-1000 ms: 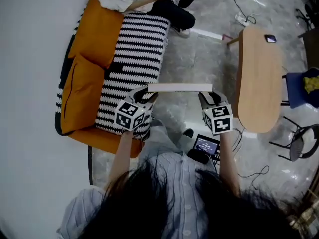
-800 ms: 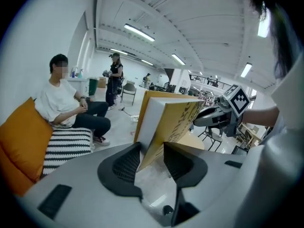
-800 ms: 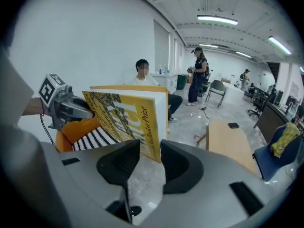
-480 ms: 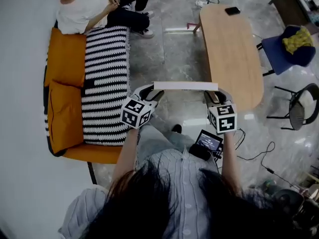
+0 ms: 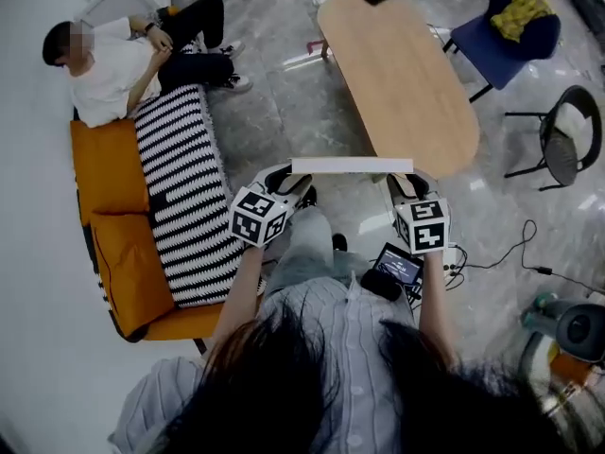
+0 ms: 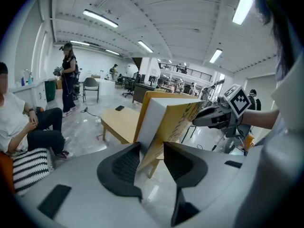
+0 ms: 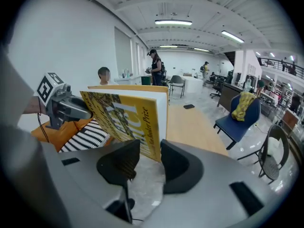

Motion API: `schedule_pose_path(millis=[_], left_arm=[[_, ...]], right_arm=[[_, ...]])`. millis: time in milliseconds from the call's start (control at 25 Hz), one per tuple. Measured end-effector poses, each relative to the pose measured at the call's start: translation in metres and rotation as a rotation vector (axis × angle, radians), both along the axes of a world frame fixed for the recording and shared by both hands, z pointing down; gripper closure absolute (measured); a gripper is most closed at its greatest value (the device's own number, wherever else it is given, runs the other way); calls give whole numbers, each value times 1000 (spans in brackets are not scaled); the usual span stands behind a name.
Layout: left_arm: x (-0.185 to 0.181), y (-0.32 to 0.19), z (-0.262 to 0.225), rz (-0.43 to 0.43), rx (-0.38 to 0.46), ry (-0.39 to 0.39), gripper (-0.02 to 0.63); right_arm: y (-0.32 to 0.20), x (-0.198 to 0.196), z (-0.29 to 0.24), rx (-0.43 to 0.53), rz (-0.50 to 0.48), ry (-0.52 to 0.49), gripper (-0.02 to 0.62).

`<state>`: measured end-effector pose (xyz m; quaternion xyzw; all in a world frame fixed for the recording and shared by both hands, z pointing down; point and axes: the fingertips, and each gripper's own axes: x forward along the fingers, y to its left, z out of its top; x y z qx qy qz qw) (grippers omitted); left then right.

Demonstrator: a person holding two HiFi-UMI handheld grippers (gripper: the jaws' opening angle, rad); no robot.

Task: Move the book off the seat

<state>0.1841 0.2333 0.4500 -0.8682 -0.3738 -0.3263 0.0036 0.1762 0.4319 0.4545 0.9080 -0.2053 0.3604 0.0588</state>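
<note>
Flanking the held book (image 5: 352, 165) stand an orange sofa (image 5: 128, 272) and wooden table (image 5: 402, 74).

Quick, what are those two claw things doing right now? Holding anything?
Left gripper: shut on one end of the yellow book.
Right gripper: shut on its other end.

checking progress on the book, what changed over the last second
The person turned, carrying the book away from the sofa toward the table, which now lies just beyond it. Unchanged: the left gripper and right gripper stay clamped on the book's ends; nothing was let go.
</note>
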Motion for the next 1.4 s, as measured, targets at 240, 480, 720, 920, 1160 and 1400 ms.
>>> schedule_pose_path(millis=[240, 480, 720, 920, 1160, 1400], left_arm=[[24, 51, 4, 140, 16, -1, 453], [64, 95, 10, 254, 19, -26, 453], [110, 125, 21, 337, 28, -82, 453], [148, 141, 34, 389, 32, -101, 453], [189, 160, 51, 460, 23, -135, 453], [216, 180, 78, 536, 28, -182, 453]], right_arm=[[51, -7, 13, 15, 136, -14, 449], [88, 9, 21, 36, 254, -40, 449], [114, 40, 31, 53, 340, -95, 449], [126, 70, 43, 45, 380, -122, 449], [138, 94, 62, 85, 464, -175, 449], [150, 109, 89, 93, 533, -236, 449]])
